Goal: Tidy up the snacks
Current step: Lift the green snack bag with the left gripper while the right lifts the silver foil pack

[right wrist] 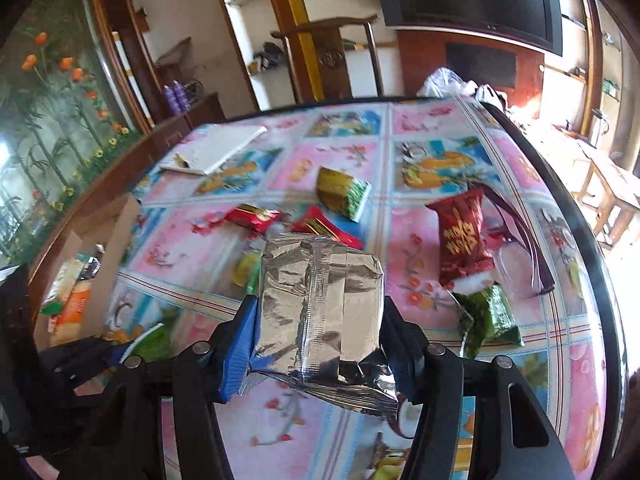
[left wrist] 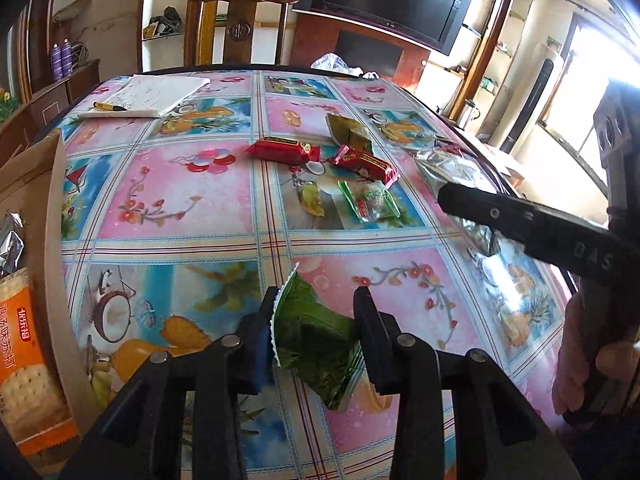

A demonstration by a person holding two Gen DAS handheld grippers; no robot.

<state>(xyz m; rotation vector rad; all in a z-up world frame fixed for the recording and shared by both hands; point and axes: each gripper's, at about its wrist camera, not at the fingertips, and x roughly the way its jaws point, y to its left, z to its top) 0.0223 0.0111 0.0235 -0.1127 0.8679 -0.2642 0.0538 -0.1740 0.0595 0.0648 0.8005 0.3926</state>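
My left gripper point(left wrist: 316, 304) is shut on a dark green snack packet point(left wrist: 316, 336) and holds it above the table near the cardboard box point(left wrist: 48, 216) at the left. My right gripper point(right wrist: 318, 312) is shut on a silver foil packet point(right wrist: 320, 300), lifted above the table; it shows at the right of the left wrist view point(left wrist: 452, 168). Loose on the flowered tablecloth point(left wrist: 192, 216) lie two red packets point(left wrist: 284, 148) point(left wrist: 364, 164), a green clear packet point(left wrist: 370, 200) and a green-gold packet point(left wrist: 350, 130). A dark red packet point(right wrist: 464, 236) and a green packet point(right wrist: 492, 316) lie to the right.
The box holds an orange cracker pack point(left wrist: 28, 364) and a foil pack point(left wrist: 10, 240). A notepad point(left wrist: 148, 94) with a pen point(left wrist: 110, 107) lies at the far left. A dark strap point(right wrist: 520, 236) and plastic bags point(right wrist: 448, 82) sit near the right and far edges. A wooden chair point(left wrist: 240, 28) stands behind.
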